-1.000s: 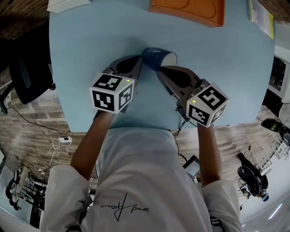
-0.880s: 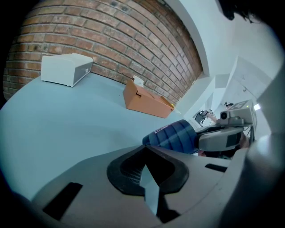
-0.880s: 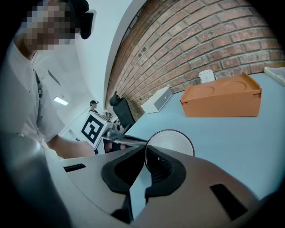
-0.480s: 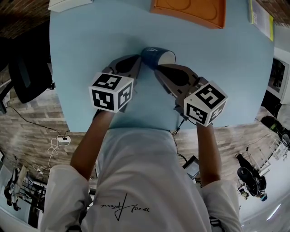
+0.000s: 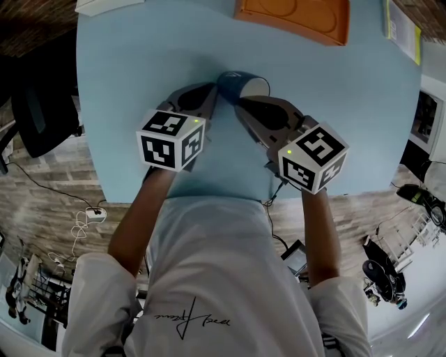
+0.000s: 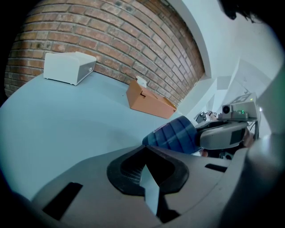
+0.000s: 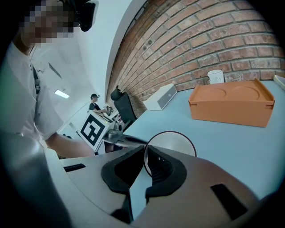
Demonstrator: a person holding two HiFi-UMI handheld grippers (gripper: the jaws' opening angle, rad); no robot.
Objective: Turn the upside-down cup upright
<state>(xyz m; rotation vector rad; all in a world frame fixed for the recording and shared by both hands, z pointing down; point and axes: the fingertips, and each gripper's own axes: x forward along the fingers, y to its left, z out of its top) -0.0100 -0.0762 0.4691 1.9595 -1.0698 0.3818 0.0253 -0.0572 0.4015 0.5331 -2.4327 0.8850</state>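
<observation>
The dark blue cup (image 5: 240, 85) is tipped on its side over the light blue table (image 5: 139, 63), its white inside facing right. My right gripper (image 5: 241, 104) is shut on the cup's rim: in the right gripper view the rim runs between the jaw tips (image 7: 145, 150) and the white inside of the cup (image 7: 173, 143) shows just beyond. My left gripper (image 5: 214, 95) is shut with nothing in it, its tips (image 6: 147, 147) right beside the cup's blue wall (image 6: 176, 136). Whether they touch it I cannot tell.
An orange box (image 5: 293, 17) lies at the table's far edge, a white box (image 5: 104, 5) at the far left corner, a yellowish booklet (image 5: 401, 24) at the far right. A white mug (image 7: 215, 75) stands behind the orange box. A black chair (image 5: 38, 118) is left of the table.
The right gripper has turned and shifted slightly left with the cup in it, and the cup's open end has swung a little. The left gripper has barely moved.
</observation>
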